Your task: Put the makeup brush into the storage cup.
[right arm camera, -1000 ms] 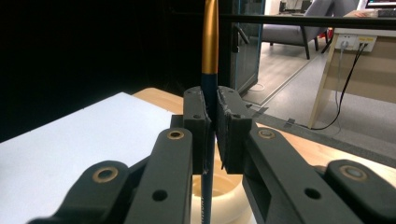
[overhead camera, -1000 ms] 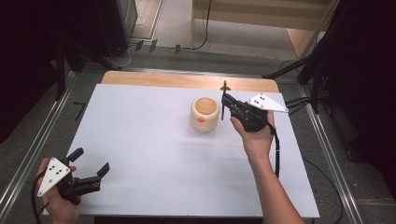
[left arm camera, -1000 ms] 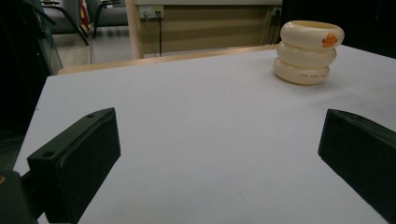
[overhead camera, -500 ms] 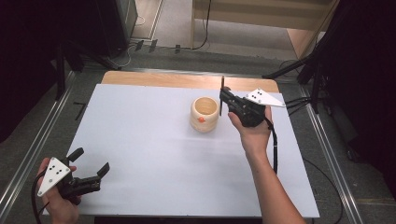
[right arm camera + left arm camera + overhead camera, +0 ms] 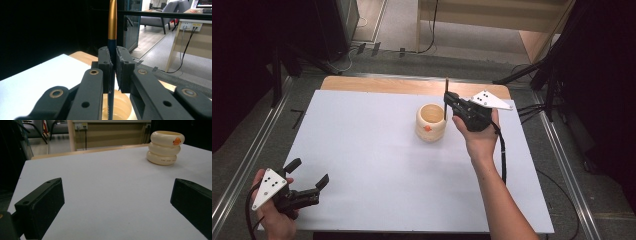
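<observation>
Holding a pen (image 5: 112,37) upright, the right gripper (image 5: 447,104) has its jaws clamped on the shaft just above the ringed cup (image 5: 431,122) on the bench (image 5: 362,145). Lowering and release remain. The left gripper (image 5: 307,175) rests wide open, empty.

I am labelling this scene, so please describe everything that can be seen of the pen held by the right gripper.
The pen is slim, with a gold upper part and a dark blue lower barrel bearing small print. It stands upright, clamped between the pads of the right gripper. Its lower end points down into the open mouth of the cream ribbed holder; whether it touches the holder cannot be told.
</observation>
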A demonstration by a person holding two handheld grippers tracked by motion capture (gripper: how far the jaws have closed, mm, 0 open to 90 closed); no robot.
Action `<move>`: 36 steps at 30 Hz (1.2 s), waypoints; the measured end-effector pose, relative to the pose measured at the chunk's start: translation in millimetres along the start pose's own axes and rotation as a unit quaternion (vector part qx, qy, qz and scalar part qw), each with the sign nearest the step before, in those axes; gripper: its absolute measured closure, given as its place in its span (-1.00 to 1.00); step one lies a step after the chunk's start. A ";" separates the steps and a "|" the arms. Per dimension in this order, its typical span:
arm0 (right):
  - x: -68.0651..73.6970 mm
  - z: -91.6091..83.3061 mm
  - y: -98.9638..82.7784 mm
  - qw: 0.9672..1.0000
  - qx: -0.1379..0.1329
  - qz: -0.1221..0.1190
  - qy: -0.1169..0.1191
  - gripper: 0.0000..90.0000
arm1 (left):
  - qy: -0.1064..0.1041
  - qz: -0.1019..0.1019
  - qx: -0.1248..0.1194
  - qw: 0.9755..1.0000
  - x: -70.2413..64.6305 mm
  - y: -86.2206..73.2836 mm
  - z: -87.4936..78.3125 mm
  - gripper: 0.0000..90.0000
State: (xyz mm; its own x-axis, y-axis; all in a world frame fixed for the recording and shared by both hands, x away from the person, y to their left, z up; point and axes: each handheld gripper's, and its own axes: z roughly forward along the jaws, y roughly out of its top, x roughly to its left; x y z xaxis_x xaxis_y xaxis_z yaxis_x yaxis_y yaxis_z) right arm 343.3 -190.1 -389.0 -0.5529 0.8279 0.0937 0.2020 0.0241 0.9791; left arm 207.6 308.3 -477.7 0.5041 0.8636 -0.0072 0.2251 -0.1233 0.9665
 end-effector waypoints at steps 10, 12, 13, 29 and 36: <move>-0.4 8.2 1.1 1.000 -0.001 -0.001 -0.001 0.87 | 0.000 0.000 0.000 1.000 -0.1 -0.1 0.2 -1.00; -0.4 9.5 0.5 1.000 0.001 0.000 -0.001 0.87 | 0.000 0.001 0.000 1.000 -0.2 0.0 0.2 -1.00; -0.5 10.9 -0.1 1.000 0.001 0.000 -0.001 0.87 | 0.000 0.000 0.000 1.000 -0.2 0.0 0.1 -1.00; -1.3 18.2 -2.9 1.000 0.004 0.000 -0.005 0.87 | 0.000 0.000 0.000 1.000 0.2 -0.1 0.1 -1.00; -0.9 22.1 -2.1 1.000 0.005 -0.005 -0.004 0.87 | 0.001 0.000 0.000 1.000 0.1 0.1 0.0 -1.00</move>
State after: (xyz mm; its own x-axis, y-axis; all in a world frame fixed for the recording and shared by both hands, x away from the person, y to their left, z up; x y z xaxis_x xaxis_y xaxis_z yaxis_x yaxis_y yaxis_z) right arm 361.2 -178.5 -395.2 -0.5486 0.8320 0.0830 0.2045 0.0372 0.9782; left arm 207.6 308.4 -477.6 0.5032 0.8641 -0.0060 0.2247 -0.1241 0.9665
